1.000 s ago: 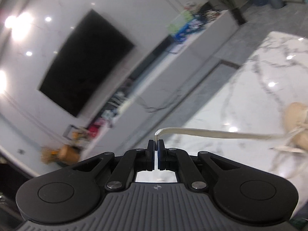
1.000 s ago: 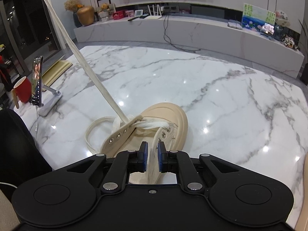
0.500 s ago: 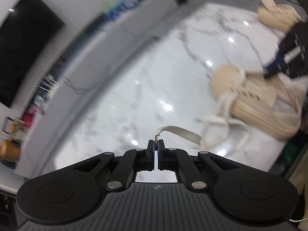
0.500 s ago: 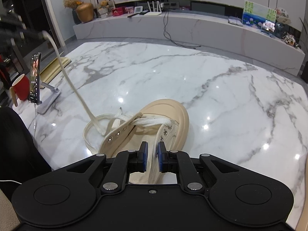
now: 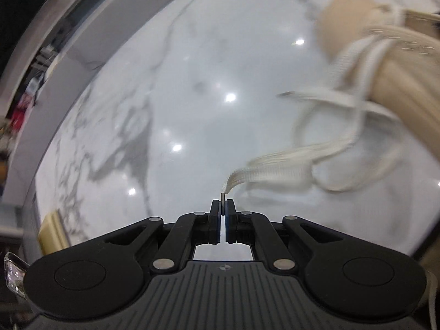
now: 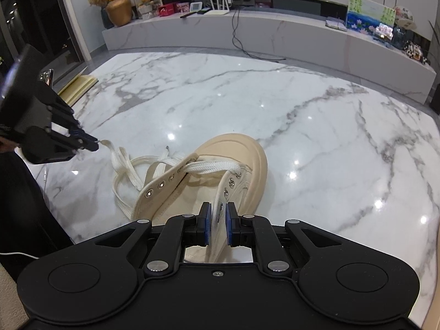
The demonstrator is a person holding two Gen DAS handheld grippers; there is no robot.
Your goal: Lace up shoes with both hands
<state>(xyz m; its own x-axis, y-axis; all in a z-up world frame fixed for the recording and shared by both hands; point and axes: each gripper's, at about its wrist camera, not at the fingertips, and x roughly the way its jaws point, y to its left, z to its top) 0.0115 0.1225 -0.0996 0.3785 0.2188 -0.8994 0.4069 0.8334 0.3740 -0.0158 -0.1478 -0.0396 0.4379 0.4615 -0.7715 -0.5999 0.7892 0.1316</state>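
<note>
Fingers, left: the left gripper (image 5: 223,206) has its two fingers pinched tight on the stiff tip of the shoelace (image 5: 277,169). Seen from the right wrist view, this gripper (image 6: 95,143) is low over the table, to the left of the shoe and apart from it.
Fingers, right: the right gripper (image 6: 219,217) has its blue fingers (image 6: 206,220) close on both sides of the shoe's right eyelet flap (image 6: 221,206). They look like they are gripping it, but I cannot tell how hard.
Table: the white marble table (image 6: 316,104) has grey veins and shiny light spots. It carries the shoe.
Shoe: the beige shoe (image 6: 220,170) sits on the table right in front of the right gripper. Its round toe points away from that gripper. It is cream cloth with a thick, smooth sole. Small metal eyelets run along both open flaps.
Shoelace: flat, white and woven. One piece goes straight across the two flaps near the toe. The rest spills off the left side of the shoe and lies in loose loops on the table. From there one end goes to the left gripper. The other end (image 6: 167,147) lies free on the table by the loops.
Left wrist view: the shoe and loops look blurry.
</note>
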